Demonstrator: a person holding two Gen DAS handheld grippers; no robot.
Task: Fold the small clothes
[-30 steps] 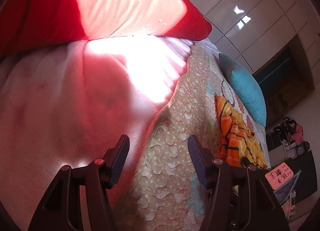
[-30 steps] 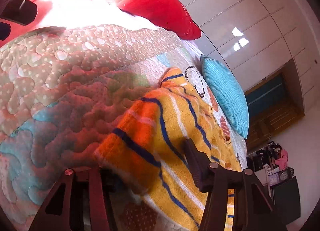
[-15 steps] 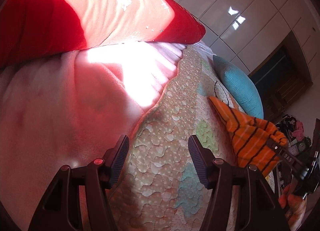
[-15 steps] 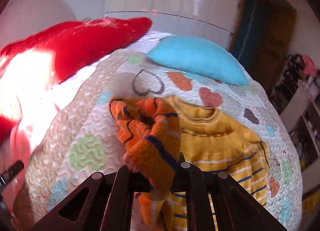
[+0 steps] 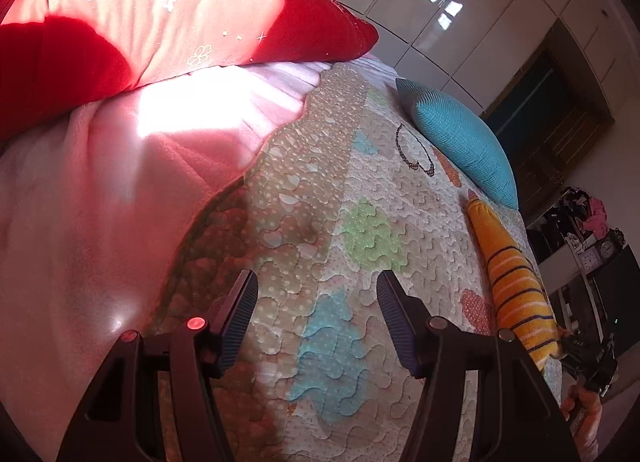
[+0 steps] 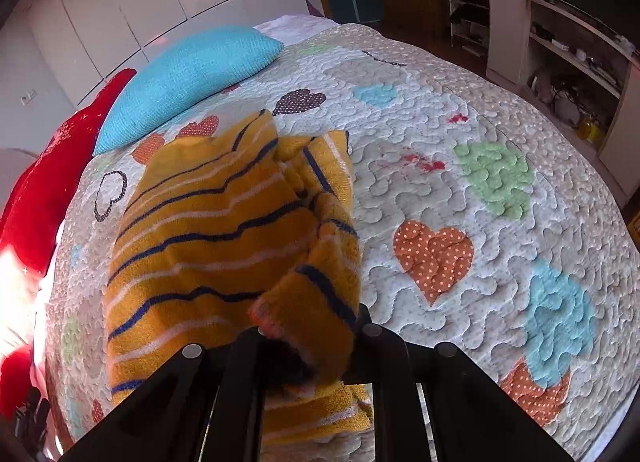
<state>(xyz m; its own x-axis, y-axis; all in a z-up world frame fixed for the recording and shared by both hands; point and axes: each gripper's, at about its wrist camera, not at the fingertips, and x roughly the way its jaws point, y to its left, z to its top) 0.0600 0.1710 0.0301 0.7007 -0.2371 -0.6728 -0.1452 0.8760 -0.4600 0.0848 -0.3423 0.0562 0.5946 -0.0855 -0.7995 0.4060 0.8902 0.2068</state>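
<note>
A small yellow-orange sweater with navy and white stripes (image 6: 208,229) lies on the quilted bedspread (image 6: 460,189). My right gripper (image 6: 308,346) is shut on the sweater's sleeve cuff (image 6: 316,302), which is drawn across the body of the garment. My left gripper (image 5: 316,318) is open and empty, hovering over the bedspread (image 5: 320,221) left of the sweater. In the left wrist view the sweater (image 5: 516,286) shows as a narrow strip at the right, with the right gripper (image 5: 588,354) at its near end.
A teal pillow (image 6: 188,73) and a red pillow (image 5: 160,21) lie at the head of the bed. A pink blanket (image 5: 100,201) covers the left side. Shelves with clutter (image 6: 560,41) stand beyond the bed's right edge.
My right gripper has carried the sleeve across the sweater's body toward the right. The left gripper has shifted a little right over the quilt, still open.
</note>
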